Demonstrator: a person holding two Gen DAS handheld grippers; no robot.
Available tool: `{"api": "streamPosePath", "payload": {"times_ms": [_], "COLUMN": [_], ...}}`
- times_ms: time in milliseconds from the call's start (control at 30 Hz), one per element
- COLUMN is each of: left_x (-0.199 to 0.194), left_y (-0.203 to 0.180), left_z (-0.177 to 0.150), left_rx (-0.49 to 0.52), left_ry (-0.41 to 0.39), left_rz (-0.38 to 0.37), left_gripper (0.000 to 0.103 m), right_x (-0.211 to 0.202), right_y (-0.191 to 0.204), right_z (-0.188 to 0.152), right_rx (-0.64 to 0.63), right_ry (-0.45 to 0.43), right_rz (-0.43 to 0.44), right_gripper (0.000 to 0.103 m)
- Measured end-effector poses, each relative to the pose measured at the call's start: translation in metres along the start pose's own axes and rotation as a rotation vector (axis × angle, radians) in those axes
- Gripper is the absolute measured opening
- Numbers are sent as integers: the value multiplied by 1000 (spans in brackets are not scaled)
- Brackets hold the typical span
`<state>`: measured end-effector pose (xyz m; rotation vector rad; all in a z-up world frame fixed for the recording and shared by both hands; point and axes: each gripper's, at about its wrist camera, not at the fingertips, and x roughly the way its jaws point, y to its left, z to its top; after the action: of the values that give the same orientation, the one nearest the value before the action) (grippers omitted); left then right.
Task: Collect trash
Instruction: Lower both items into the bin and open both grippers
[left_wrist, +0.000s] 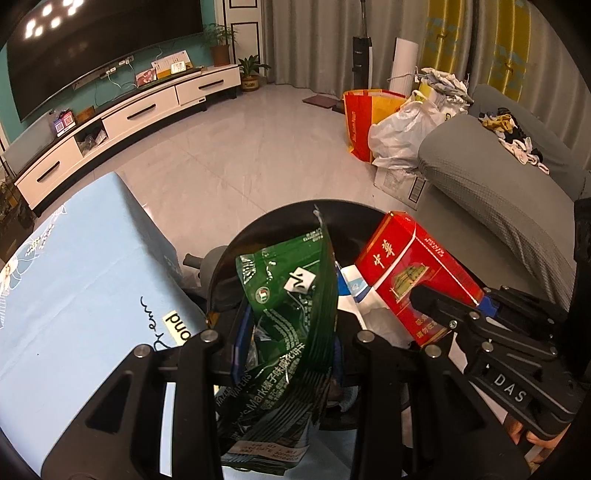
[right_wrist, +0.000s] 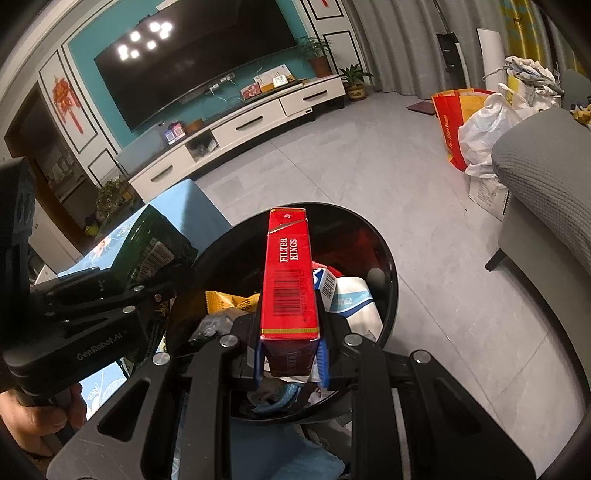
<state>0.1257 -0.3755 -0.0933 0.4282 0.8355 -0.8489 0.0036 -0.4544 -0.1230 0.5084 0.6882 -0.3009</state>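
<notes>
A round black trash bin (left_wrist: 347, 210) (right_wrist: 388, 258) stands on the floor below both grippers, with several wrappers and papers inside. My left gripper (left_wrist: 286, 343) is shut on a green wafer wrapper (left_wrist: 291, 295) held over the bin's left half; the right wrist view shows that wrapper (right_wrist: 155, 251) at the bin's left rim. My right gripper (right_wrist: 291, 365) is shut on a red cigarette pack (right_wrist: 290, 280), which sticks out over the bin's middle. In the left wrist view the pack (left_wrist: 410, 269) hangs over the bin's right side.
A light blue table top (left_wrist: 74, 288) lies just left of the bin. A grey sofa (left_wrist: 491, 177) stands at the right, with white and orange bags (left_wrist: 391, 129) beyond it. A white TV cabinet (right_wrist: 240, 129) runs along the far wall across grey tiled floor.
</notes>
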Motion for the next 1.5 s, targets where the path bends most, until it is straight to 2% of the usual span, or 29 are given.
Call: {"api": "streamPosePath", "payload": {"times_ms": [533, 1167, 1500], "left_x": [25, 24, 19], "left_y": [-11, -10, -7], "left_z": [4, 2, 0], "left_rx": [8, 1, -6], "left_ry": [42, 41, 31], "left_rz": [15, 26, 36], "left_gripper": [40, 52, 63], "right_x": [16, 21, 20], "right_y": [1, 3, 1], "right_z": [-1, -2, 0], "right_rx": [-3, -4, 4], "right_ry": [33, 41, 38], "right_rz": [-31, -35, -38], "right_gripper": [23, 23, 33]}}
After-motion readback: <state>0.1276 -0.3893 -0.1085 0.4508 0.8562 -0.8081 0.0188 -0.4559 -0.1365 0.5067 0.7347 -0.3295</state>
